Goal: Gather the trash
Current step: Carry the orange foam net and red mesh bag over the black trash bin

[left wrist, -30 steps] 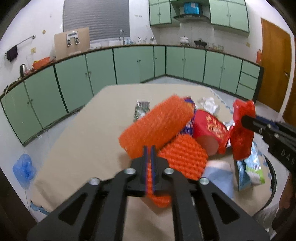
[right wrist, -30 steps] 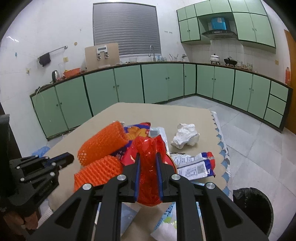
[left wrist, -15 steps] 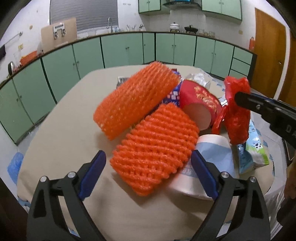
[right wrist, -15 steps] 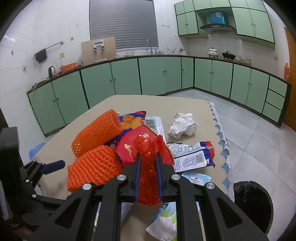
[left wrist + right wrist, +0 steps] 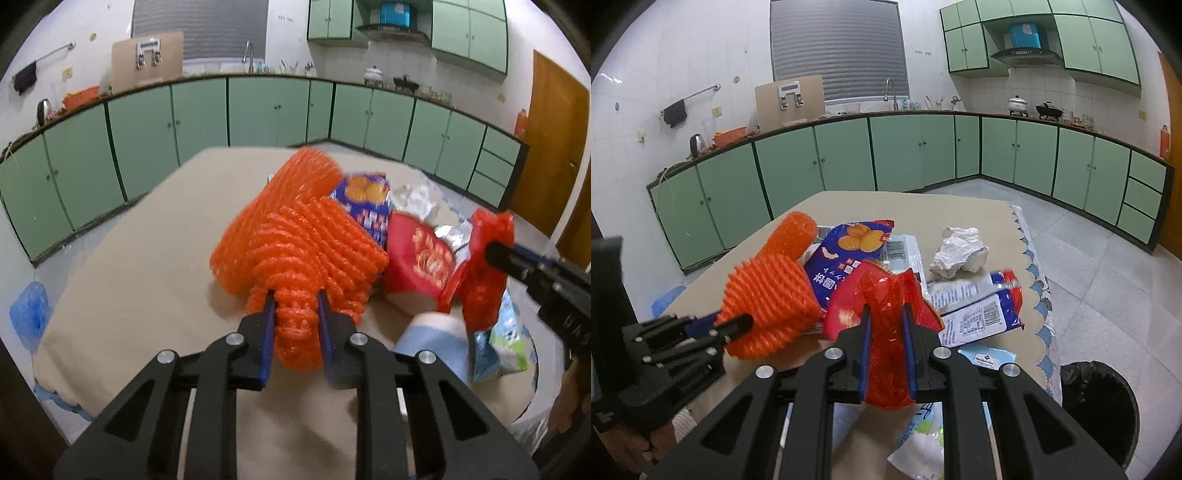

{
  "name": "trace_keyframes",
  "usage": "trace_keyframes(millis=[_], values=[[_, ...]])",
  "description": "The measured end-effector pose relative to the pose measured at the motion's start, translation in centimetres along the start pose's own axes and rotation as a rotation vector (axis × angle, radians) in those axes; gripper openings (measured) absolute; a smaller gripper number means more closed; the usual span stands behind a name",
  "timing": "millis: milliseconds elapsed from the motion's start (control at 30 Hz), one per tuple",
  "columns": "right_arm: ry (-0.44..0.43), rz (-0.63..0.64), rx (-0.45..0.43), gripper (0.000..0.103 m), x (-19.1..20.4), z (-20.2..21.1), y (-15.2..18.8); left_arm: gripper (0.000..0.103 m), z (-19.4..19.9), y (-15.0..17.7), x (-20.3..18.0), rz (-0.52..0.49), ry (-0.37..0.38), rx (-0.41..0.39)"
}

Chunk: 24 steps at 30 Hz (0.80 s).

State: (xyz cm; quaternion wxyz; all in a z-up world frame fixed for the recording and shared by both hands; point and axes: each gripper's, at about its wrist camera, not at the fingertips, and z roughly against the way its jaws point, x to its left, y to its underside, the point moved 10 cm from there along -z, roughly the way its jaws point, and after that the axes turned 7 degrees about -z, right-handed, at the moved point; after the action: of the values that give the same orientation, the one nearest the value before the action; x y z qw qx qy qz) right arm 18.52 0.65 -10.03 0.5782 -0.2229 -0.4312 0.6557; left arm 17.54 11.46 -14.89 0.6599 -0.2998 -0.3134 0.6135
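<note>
My left gripper (image 5: 295, 317) is shut on an orange foam net sleeve (image 5: 314, 254), also seen in the right wrist view (image 5: 772, 295). A second orange net sleeve (image 5: 280, 206) lies behind it on the table. My right gripper (image 5: 886, 332) is shut on a crumpled red plastic wrapper (image 5: 886, 295), seen at the right in the left wrist view (image 5: 487, 266). A blue snack bag (image 5: 849, 254), a red paper cup (image 5: 421, 258), white wrappers (image 5: 975, 310) and a crumpled tissue (image 5: 960, 251) lie on the beige table (image 5: 129, 266).
A black-lined trash bin (image 5: 1097, 406) stands on the floor at the table's right edge. A blue-white paper cup (image 5: 432, 343) lies near my left gripper. Green cabinets (image 5: 905, 155) line the walls. A blue bag (image 5: 29, 314) lies on the floor at left.
My left gripper was shut a second ago, opened wide around the near orange net sleeve, and has now shut on it. The right gripper keeps holding the red wrapper.
</note>
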Motion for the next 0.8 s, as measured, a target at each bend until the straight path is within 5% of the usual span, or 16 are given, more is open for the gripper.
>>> trace_keyframes(millis=[467,800], values=[[-0.048,-0.045,-0.164,0.015,-0.5,6.5,-5.8,0.019,5.4,-6.2,-3.0,-0.022,0.045,-0.184],[0.147,-0.118,-0.224,0.015,-9.4,12.0,-5.9,0.019,5.3,-7.4,-13.5,-0.138,0.235,-0.193]])
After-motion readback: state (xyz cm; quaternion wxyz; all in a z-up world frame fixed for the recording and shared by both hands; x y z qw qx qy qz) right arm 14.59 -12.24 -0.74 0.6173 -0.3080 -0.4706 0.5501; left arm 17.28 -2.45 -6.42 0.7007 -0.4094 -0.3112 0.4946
